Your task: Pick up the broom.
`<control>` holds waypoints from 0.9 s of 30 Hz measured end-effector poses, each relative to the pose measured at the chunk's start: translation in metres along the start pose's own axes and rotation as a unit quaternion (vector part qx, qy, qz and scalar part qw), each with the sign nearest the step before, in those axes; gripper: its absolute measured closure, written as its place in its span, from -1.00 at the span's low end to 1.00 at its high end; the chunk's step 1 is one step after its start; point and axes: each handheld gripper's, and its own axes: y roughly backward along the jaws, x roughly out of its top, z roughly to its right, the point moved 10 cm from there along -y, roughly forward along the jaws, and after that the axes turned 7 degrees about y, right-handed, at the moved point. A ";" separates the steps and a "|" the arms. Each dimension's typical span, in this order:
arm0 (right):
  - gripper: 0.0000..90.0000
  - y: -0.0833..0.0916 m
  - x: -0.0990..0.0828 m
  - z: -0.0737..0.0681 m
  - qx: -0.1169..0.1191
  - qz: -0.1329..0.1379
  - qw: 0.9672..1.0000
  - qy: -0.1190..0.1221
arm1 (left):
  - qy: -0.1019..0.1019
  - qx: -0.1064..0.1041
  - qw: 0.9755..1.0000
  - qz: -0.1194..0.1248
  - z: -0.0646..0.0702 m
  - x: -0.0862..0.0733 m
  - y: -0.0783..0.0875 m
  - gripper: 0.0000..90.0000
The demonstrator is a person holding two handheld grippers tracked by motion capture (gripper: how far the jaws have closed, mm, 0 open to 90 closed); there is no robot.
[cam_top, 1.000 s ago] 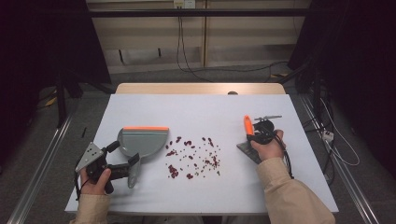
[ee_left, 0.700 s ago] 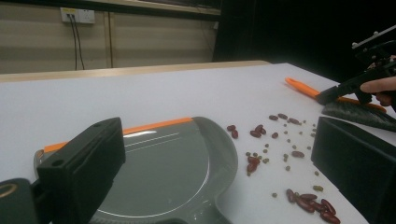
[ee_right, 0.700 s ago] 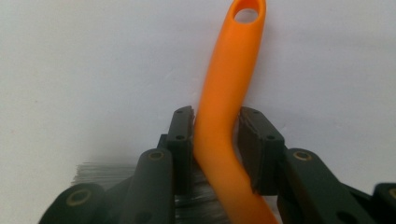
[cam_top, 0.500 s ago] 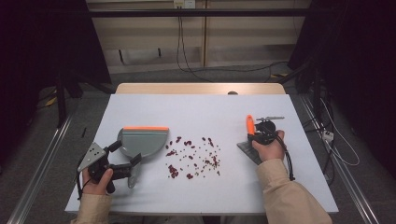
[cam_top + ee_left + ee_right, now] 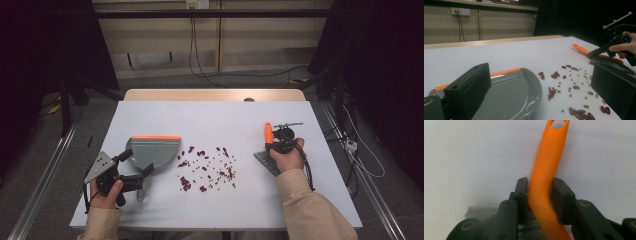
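Note:
A grey dustpan (image 5: 152,149) with an orange front edge lies left of centre; it appears again as the dustpan (image 5: 509,95) in the left gripper view. My left gripper (image 5: 136,166) stands open at its near side, one jaw over the pan and the other clear of it, with the left gripper (image 5: 540,75) wide apart. Red beans (image 5: 206,167) and small seeds are scattered mid-table. On the right lies a brush (image 5: 268,132) with an orange handle. My right gripper (image 5: 541,181) is shut on that handle (image 5: 546,165), pads against both sides, the grey bristles (image 5: 481,211) beneath.
The white table (image 5: 210,117) has its far wooden edge toward a wall with hanging cables. Metal rails run along the floor on both sides. The beans (image 5: 576,112) lie between the pan and the brush (image 5: 605,61).
The left gripper has crept slightly toward the dustpan. The right hand, the brush and the beans have stayed where they were.

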 end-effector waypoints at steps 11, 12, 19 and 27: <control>0.54 0.015 0.008 -0.004 0.030 0.050 0.998 -0.009 | -0.012 -0.015 1.000 -0.007 0.014 0.002 -0.006 -0.94; 0.55 0.019 0.011 -0.006 0.037 0.063 0.997 -0.013 | -0.012 -0.015 1.000 -0.005 0.015 0.003 -0.006 -0.94; 0.57 0.051 0.024 -0.016 0.070 0.142 0.987 -0.007 | -0.014 -0.024 1.000 0.002 0.024 0.014 -0.009 -0.94; 0.58 0.083 0.030 -0.020 0.113 0.221 0.968 -0.043 | -0.027 -0.056 0.998 -0.008 0.051 0.021 -0.025 -0.94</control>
